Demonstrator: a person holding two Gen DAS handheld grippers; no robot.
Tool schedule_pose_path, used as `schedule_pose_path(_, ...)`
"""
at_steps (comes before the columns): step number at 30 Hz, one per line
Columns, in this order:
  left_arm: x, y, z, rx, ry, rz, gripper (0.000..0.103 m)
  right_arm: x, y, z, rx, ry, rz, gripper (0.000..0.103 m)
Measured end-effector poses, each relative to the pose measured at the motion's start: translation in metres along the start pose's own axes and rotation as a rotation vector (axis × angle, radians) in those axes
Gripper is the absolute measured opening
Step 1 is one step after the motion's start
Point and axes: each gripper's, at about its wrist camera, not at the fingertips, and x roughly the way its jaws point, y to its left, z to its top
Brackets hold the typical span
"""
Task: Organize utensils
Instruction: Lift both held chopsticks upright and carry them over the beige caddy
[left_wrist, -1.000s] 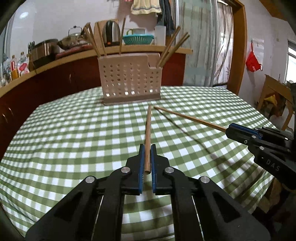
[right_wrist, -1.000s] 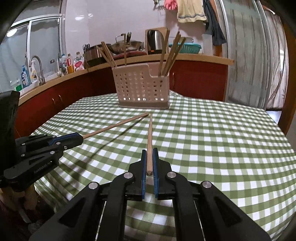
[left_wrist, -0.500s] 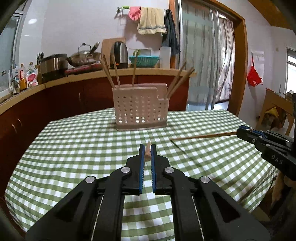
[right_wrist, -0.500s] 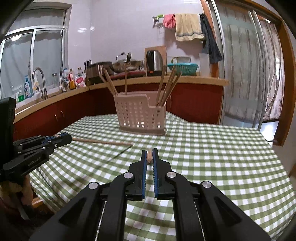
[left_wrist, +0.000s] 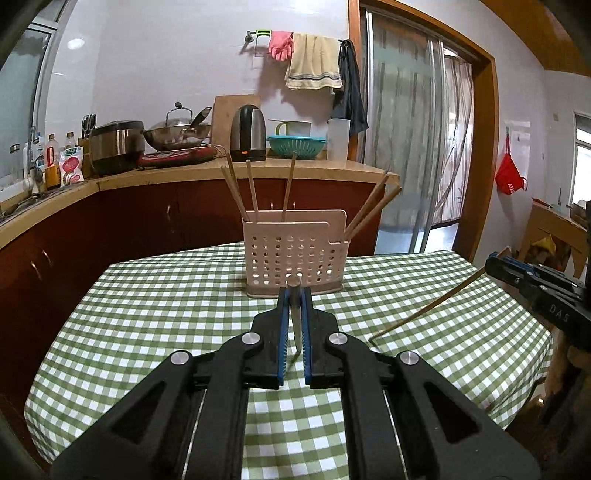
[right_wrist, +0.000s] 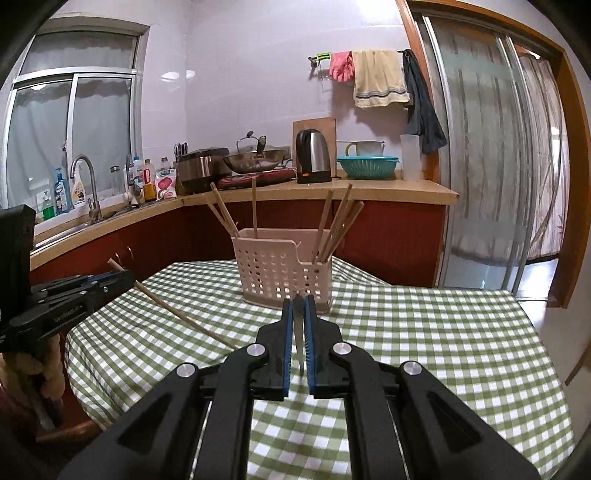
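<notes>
Both chopsticks have come up off the checked cloth since a second ago. My left gripper (left_wrist: 294, 325) clenches one chopstick (left_wrist: 294, 314), the right gripper (right_wrist: 299, 332) another (right_wrist: 298, 325) — I'd tip each point-down over the holder (left_wrist: 295, 254) at frame centre, beyond.

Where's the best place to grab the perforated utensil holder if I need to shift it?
Probably from above, pinching the thin upright top rim of the utensil holder right of centre: that stretch is bare, while the standing chopsticks lean out at both ends.
</notes>
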Motion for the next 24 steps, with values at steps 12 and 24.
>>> schedule_pose_path(12,0.021,0.005,0.020,0.016,-0.011,-0.001,0.007,0.032,0.000,0.022,-0.022,-0.034,0.008,0.007)
schedule_pose_path(24,0.033,0.010,0.030,0.007,-0.018,0.006,0.007,0.047,-0.005,0.034,-0.010,-0.040,0.002,0.007)
